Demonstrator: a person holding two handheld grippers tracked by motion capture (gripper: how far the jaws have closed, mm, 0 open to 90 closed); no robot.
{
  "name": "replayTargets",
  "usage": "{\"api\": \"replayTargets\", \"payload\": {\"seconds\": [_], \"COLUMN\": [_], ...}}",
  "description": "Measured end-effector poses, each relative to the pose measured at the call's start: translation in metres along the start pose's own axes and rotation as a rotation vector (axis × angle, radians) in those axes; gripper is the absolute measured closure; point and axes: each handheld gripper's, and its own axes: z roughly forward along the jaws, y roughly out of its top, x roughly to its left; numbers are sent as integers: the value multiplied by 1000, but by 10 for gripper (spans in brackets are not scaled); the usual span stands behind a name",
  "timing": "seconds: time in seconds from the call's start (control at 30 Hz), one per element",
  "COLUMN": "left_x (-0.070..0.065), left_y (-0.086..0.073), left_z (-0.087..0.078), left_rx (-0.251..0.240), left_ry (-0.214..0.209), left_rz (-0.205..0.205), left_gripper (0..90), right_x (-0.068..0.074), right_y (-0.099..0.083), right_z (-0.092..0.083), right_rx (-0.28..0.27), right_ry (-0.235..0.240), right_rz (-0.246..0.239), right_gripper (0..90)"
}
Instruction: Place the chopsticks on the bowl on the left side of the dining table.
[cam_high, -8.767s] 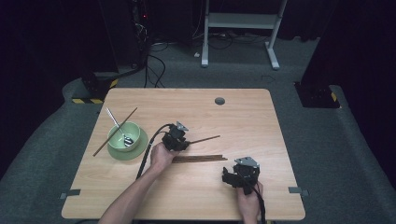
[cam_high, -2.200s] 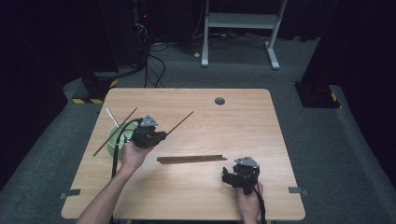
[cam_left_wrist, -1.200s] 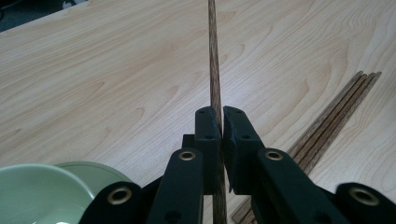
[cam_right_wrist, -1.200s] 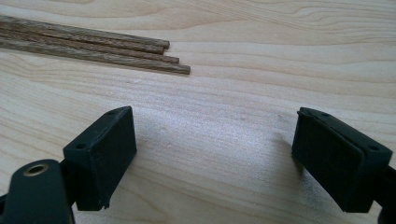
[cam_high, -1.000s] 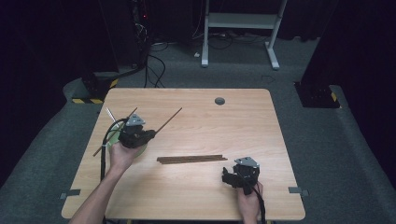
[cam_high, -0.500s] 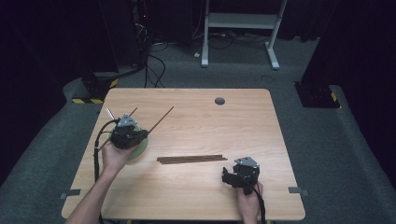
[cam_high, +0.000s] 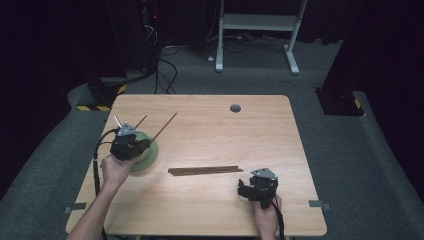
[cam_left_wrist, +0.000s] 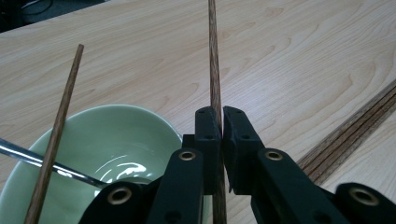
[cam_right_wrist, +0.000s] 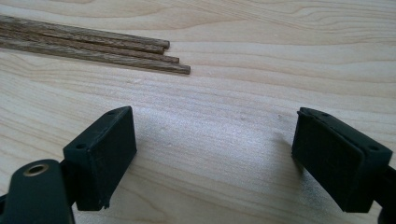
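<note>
Carrying one thin brown wooden chopstick (cam_left_wrist: 214, 70), my left hand-held gripper (cam_high: 131, 145) has travelled over the pale green ceramic bowl (cam_left_wrist: 116, 135). It stays clamped, ready to drop it; my right hand-held gripper (cam_right_wrist: 215, 158) gapes empty.

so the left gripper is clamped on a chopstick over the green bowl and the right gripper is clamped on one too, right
Not quite. The left gripper does clamp a chopstick by the green bowl, but the right gripper holds nothing: the right gripper view shows its jaws wide apart over bare table, short of the chopsticks.
</note>
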Motion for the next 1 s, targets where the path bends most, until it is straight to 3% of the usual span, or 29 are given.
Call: {"api": "replayTargets", "payload": {"seconds": [1.0], "left_x": [27], "left_y": [-21], "left_z": [-11], "left_rx": [33], "left_ry": [84], "left_rz": [-41], "left_gripper": [847], "right_x": [0], "right_y": [0], "right_z": [0], "right_rx": [0], "right_ry": [0], "right_rz": [1], "right_gripper": [133]}}
